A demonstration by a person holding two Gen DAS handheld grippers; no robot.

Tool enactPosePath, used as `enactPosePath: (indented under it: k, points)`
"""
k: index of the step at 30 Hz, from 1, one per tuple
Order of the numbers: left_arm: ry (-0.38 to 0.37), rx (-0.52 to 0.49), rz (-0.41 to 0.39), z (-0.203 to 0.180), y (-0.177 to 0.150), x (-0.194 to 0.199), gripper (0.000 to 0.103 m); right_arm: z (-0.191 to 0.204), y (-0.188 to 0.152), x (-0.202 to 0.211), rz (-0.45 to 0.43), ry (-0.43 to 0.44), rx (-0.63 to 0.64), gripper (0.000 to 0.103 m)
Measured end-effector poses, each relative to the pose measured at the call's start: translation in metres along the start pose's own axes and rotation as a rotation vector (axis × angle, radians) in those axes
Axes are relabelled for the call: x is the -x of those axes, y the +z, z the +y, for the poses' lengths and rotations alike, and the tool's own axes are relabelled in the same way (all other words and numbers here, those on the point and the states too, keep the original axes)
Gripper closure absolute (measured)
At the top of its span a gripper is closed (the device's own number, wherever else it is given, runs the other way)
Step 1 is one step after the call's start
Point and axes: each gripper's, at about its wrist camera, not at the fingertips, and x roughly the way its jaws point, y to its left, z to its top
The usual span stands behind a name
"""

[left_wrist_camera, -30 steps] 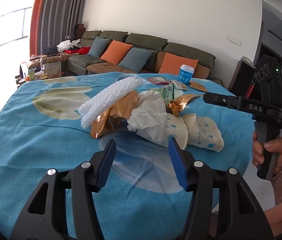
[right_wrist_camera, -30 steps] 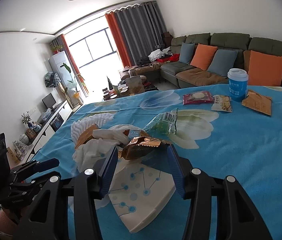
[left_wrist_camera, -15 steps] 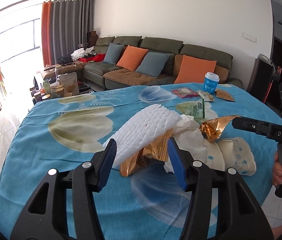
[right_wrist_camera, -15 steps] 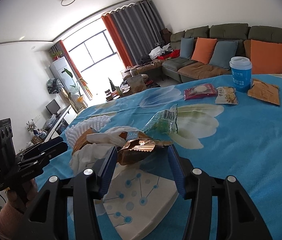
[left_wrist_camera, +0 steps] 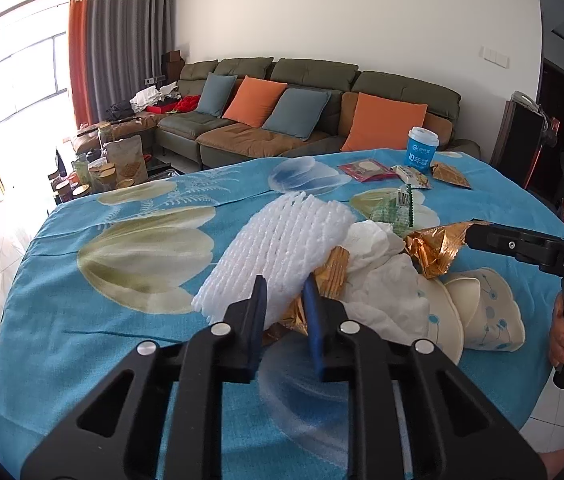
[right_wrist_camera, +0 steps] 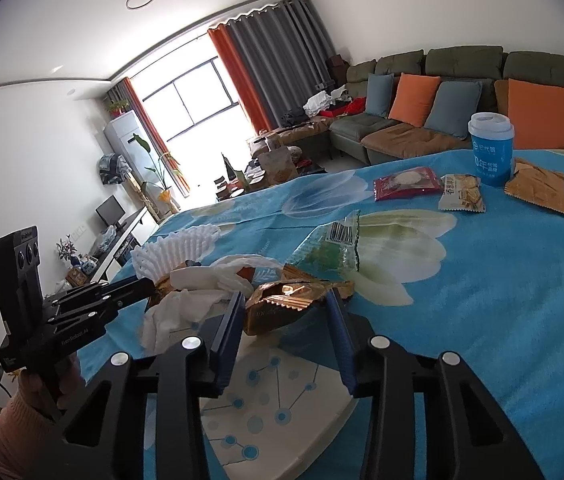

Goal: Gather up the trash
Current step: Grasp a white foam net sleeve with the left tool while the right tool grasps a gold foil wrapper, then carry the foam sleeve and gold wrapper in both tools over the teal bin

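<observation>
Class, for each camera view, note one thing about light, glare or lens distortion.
Left wrist view: the window is blown out white, the wall's edges bow with fisheye, corners go dark. Right wrist view: the window glares too, and the gold wrapper between the right tongs shines.

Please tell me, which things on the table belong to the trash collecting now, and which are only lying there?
In the job:
- white foam net, left gripper closing on its edge
- gold wrapper, right gripper closing around it
- crumpled tissue
- flattened paper cups
- green wrapper

Lying about:
- blue cup
- three snack packets
</observation>
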Motion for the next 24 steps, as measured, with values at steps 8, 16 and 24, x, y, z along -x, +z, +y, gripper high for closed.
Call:
enactPosePath:
  k: [8, 16, 24]
  points:
    - [0.009, 0.018, -0.032, 0.005, -0.001, 0.013, 0.092, -0.005, 0.002, 0.008, -0.023, -0.004, -0.001, 0.070]
    - [0.023, 0.052, -0.073, 0.016, -0.005, 0.039, 0.092, 0.005, 0.007, 0.019, -0.056, 0.008, 0.024, 0.071]
    - [0.028, 0.083, -0.098, 0.026, -0.013, 0.063, 0.093, 0.025, 0.013, 0.027, -0.082, 0.033, 0.067, 0.071]
